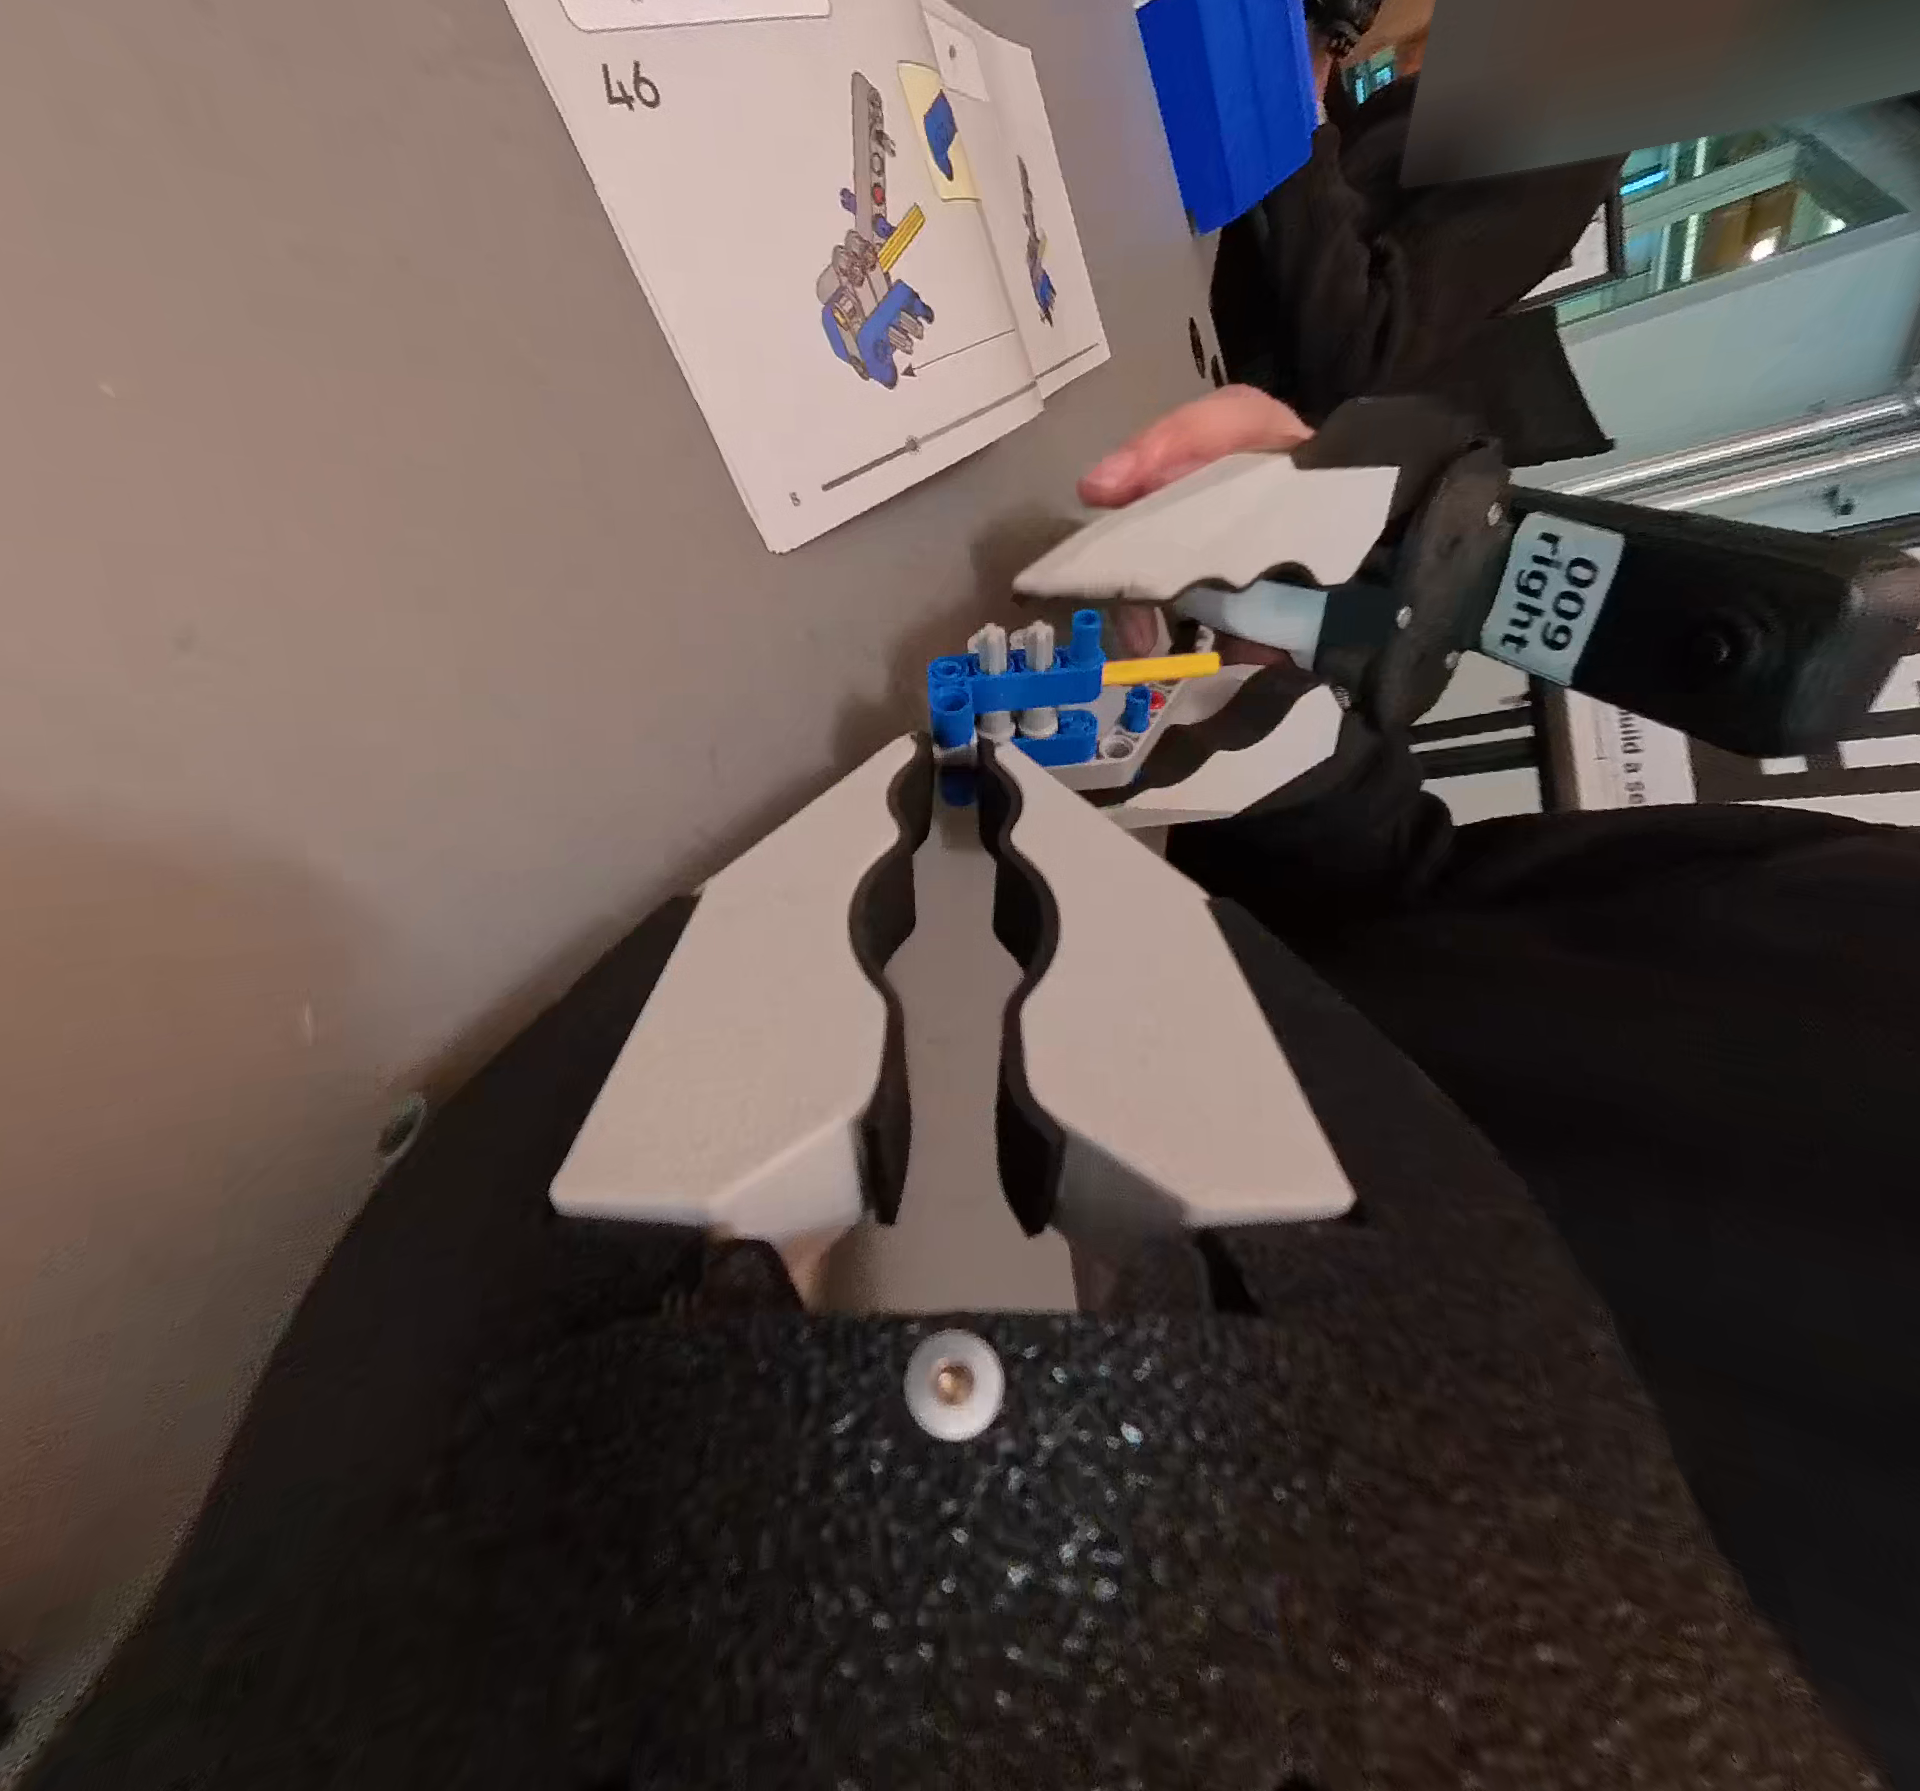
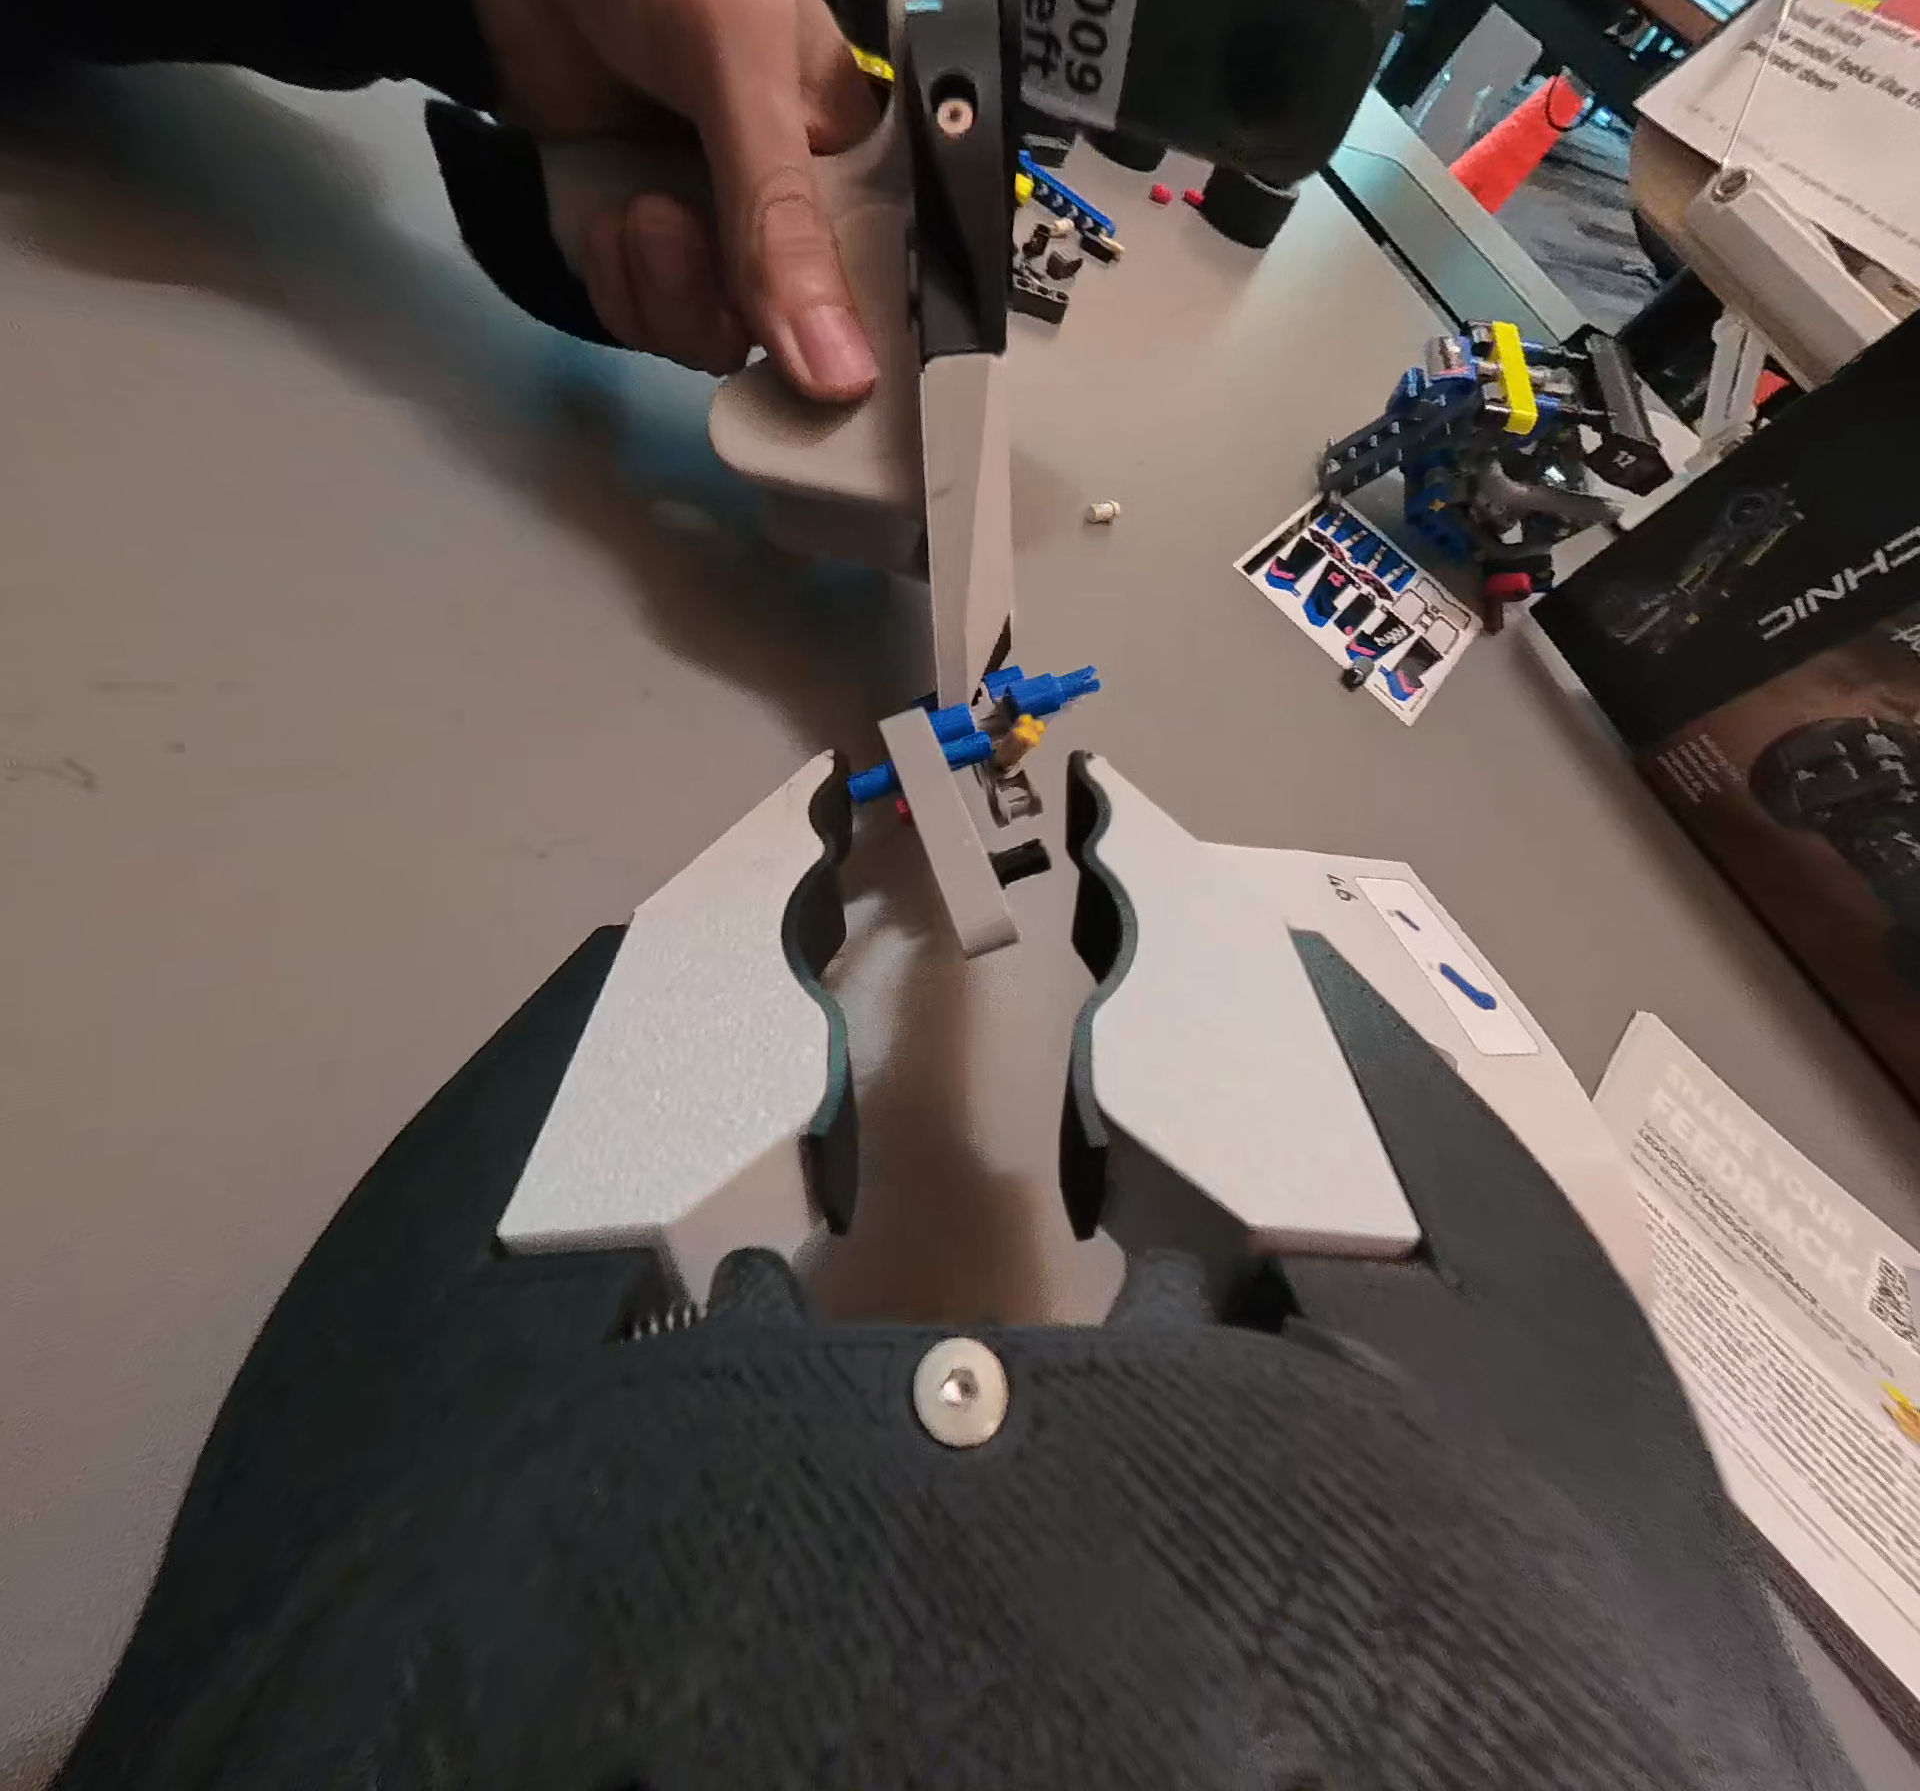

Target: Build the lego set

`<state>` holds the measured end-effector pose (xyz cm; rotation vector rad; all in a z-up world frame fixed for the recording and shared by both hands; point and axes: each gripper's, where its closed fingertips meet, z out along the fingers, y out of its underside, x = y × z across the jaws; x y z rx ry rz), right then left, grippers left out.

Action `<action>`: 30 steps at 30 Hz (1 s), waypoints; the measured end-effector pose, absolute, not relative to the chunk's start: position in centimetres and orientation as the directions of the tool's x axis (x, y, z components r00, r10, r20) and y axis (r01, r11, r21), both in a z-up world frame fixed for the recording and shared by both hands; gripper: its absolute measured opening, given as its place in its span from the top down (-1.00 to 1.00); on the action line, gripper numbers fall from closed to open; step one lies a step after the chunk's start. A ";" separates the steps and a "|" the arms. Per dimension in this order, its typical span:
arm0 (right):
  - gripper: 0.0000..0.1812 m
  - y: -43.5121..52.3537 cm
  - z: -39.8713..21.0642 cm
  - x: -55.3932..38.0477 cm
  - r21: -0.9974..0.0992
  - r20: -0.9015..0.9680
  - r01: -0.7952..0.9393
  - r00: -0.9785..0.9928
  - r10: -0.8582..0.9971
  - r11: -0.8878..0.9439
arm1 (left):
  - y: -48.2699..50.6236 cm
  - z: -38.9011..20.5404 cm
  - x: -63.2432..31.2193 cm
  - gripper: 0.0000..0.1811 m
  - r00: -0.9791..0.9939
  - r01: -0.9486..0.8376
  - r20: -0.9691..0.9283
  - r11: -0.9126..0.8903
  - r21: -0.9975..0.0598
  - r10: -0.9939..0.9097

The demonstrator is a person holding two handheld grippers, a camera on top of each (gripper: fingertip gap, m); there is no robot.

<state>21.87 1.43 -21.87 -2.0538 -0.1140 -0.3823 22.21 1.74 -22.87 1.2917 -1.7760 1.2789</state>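
A small lego sub-assembly (image 1: 1023,702) of blue beams, grey pins, a yellow axle and a light grey beam is held above the grey table (image 1: 312,494). My left gripper (image 1: 956,767) is shut on its blue end. My right gripper (image 2: 956,785) is open, with one jaw on each side of the grey beam (image 2: 951,832) and a gap to both. In the left wrist view the right gripper (image 1: 1081,692) reaches in from the right around that end. In the right wrist view the left gripper (image 2: 982,692) comes down from above, held by a hand (image 2: 707,183).
An open instruction booklet (image 1: 810,214) lies on the table and also shows in the right wrist view (image 2: 1434,972). A partly built blue model (image 2: 1486,463), a sticker sheet (image 2: 1351,609), a black box (image 2: 1766,702), a leaflet (image 2: 1766,1274) and loose parts (image 2: 1049,235) lie nearby. Only a small space, under 4 cm, lies between the two pairs of fingers. The partly built blue model (image 2: 1486,463) is about equally far from each gripper, around 25 cm.
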 end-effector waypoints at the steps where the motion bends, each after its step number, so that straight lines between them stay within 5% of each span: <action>1: 0.59 1.4 -21.8 21.7 -0.840 0.314 0.241 0.947 -0.073 -0.486 | 1.7 -22.8 22.1 0.95 -0.346 -0.936 0.870 0.065 -0.346 -0.352; 7: 0.40 1.1 -22.3 21.4 -0.826 0.296 0.237 0.954 -0.036 -0.512 | 1.2 -22.0 21.9 0.95 -0.290 -0.957 0.919 0.061 -0.284 -0.266; 17: 0.63 1.1 -20.0 21.8 -0.919 0.149 0.101 0.984 -0.099 -0.380 | 0.8 -20.6 22.0 0.94 -0.177 -0.984 0.979 0.006 -0.177 -0.103; 30: 0.71 0.9 -20.7 21.8 -0.893 0.217 0.157 0.971 -0.098 -0.422 | 0.9 -21.1 22.0 0.94 -0.361 -0.931 0.901 0.033 -0.364 -0.240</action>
